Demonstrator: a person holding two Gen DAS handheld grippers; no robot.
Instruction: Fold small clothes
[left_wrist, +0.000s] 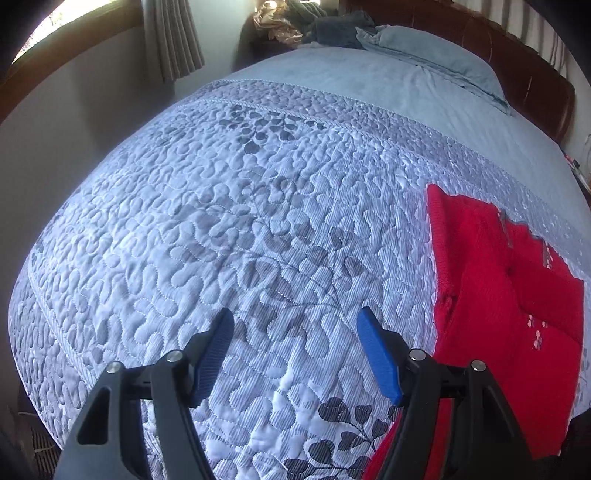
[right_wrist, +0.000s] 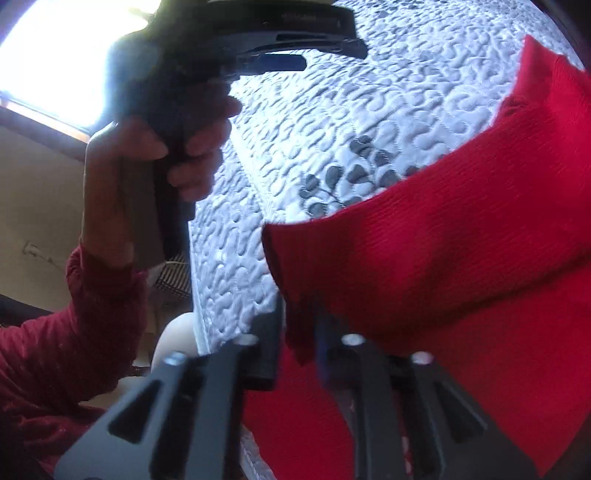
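Note:
A small red knitted sweater (left_wrist: 506, 295) lies partly folded on the quilted bedspread (left_wrist: 240, 221), at the right of the left wrist view. My left gripper (left_wrist: 295, 332) is open and empty above the quilt, left of the sweater. In the right wrist view my right gripper (right_wrist: 299, 332) is shut on a ribbed edge of the red sweater (right_wrist: 461, 240) and holds it lifted over the quilt (right_wrist: 332, 122). The left gripper (right_wrist: 280, 62) and the hand holding it show at the top left of that view.
The bed has a blue sheet and a pillow (left_wrist: 436, 59) at the far end, before a dark headboard (left_wrist: 532, 77). A pile of clothes (left_wrist: 295, 22) lies beyond. A curtain (left_wrist: 170, 40) and window are at the left. The bed's edge (right_wrist: 207, 295) drops to the floor.

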